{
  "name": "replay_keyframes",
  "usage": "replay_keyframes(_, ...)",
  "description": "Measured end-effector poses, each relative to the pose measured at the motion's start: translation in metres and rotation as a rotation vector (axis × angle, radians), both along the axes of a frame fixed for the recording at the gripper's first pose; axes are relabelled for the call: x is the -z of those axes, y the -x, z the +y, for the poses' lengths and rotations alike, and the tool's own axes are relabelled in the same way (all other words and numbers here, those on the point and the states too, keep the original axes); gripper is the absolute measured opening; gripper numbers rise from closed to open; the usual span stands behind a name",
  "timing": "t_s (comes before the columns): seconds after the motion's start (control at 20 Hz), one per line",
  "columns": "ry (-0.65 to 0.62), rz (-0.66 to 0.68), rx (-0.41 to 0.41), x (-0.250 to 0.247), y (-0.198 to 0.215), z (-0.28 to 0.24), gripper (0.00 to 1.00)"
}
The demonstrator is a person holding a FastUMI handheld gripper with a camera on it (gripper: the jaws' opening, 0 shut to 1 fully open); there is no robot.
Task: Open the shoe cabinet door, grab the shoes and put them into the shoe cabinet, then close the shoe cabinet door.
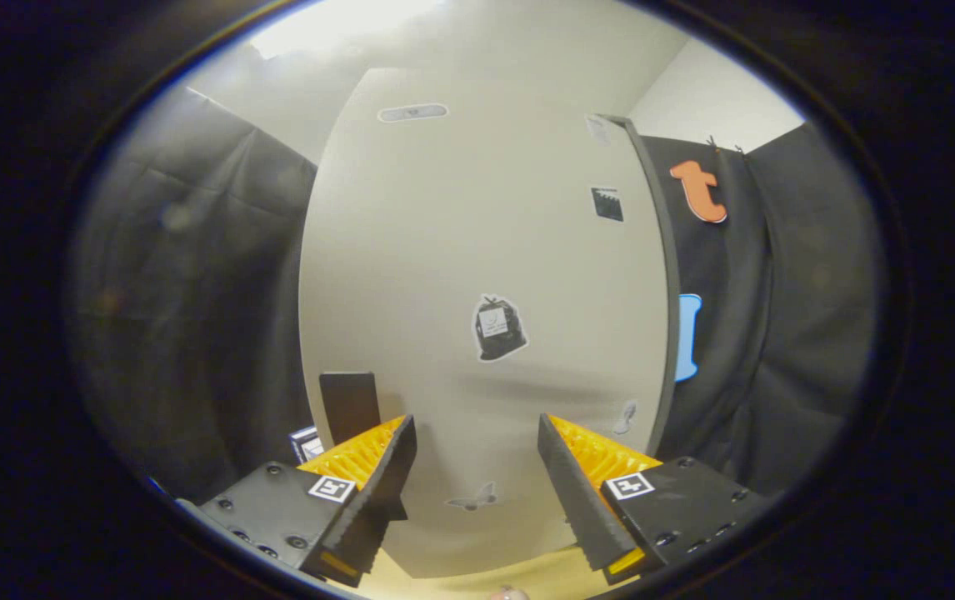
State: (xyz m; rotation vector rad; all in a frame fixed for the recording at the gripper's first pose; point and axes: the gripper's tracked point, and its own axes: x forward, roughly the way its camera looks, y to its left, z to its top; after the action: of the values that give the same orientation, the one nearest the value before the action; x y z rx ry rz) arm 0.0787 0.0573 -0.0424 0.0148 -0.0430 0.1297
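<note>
The gripper [477,442] is spread wide, holding nothing. Just beyond its fingers stands the tall beige sticker-dotted shoe cabinet door [477,250], closed.

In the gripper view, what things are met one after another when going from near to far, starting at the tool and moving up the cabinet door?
Open tool, holding nothing → butterfly sticker between its fingers → shoe cabinet door → black bag sticker → small black square sticker → oval label near the door's top.

The shoe cabinet door [477,250] is seen in plain beige, dotted with small black-and-white stickers [498,327]. Its edge is trimmed dark grey.
</note>
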Motion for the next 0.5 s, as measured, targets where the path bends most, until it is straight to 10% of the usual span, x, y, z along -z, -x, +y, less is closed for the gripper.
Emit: replay_keyframes(0.5,-0.012,0.006,0.044,0.003,-0.044,0.032,0.93)
